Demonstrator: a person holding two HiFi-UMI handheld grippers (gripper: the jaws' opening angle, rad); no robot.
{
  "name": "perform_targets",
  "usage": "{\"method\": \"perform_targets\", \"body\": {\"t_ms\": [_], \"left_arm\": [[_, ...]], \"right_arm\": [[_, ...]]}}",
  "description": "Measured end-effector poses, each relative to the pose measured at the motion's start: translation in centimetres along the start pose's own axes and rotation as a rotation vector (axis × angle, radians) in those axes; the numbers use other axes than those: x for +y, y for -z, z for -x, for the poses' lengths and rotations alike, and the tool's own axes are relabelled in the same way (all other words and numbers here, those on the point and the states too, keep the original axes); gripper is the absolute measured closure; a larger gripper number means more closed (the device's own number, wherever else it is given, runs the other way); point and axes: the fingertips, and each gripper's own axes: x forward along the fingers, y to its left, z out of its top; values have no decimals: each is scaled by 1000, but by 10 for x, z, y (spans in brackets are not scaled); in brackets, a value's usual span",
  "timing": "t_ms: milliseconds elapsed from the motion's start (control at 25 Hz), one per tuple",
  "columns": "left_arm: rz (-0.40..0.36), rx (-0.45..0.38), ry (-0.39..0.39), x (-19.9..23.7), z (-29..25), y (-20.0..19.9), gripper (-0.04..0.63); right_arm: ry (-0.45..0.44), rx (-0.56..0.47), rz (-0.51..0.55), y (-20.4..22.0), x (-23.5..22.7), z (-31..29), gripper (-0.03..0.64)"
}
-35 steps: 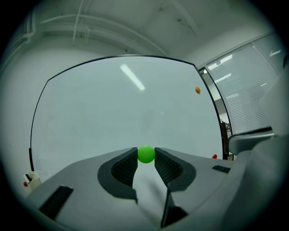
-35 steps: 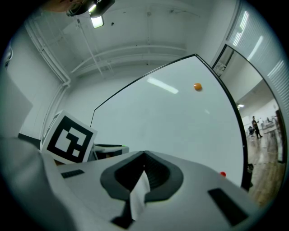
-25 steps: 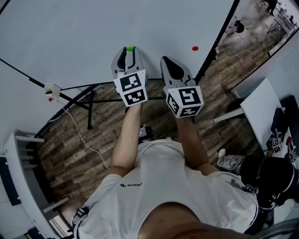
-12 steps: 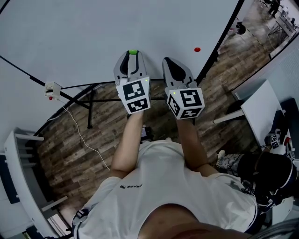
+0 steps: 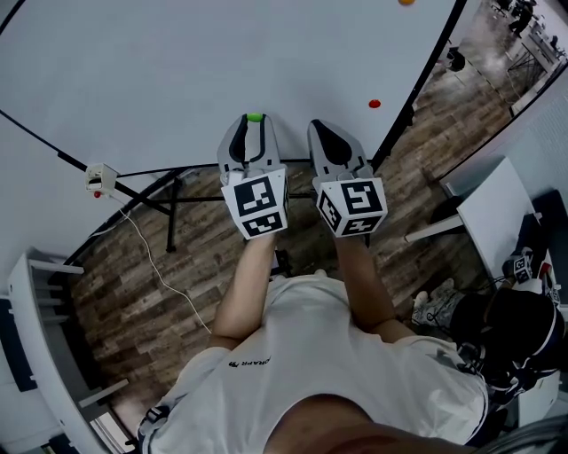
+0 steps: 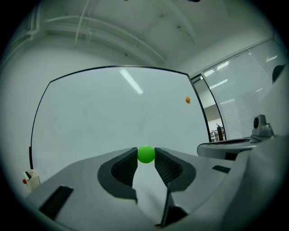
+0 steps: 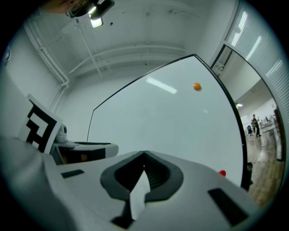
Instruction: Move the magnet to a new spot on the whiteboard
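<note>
Small round green magnet (image 6: 146, 154) pinched between the tips of the left tool (image 6: 146, 158), before the whiteboard (image 6: 90, 117).

The left gripper (image 5: 253, 122), carrying the green magnet (image 5: 255, 116), has drawn back toward the person. A second ago the green magnet sat level with the red magnet (image 5: 374, 104); now it lies below it, apparently lifted off the whiteboard (image 5: 177, 71). An orange magnet (image 5: 406, 2) has come into view far above the red magnet.

Green magnet (image 6: 146, 154), white whiteboard (image 6: 104, 113)
</note>
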Motion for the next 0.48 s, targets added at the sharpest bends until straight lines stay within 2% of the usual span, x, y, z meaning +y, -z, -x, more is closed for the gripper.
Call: {"method": "perform_targets", "body": {"t_ms": [480], "left_arm": [[-3, -21, 5, -3, 8, -3, 476]], "right_arm": [[2, 4, 2, 1, 0, -2, 603]]}}
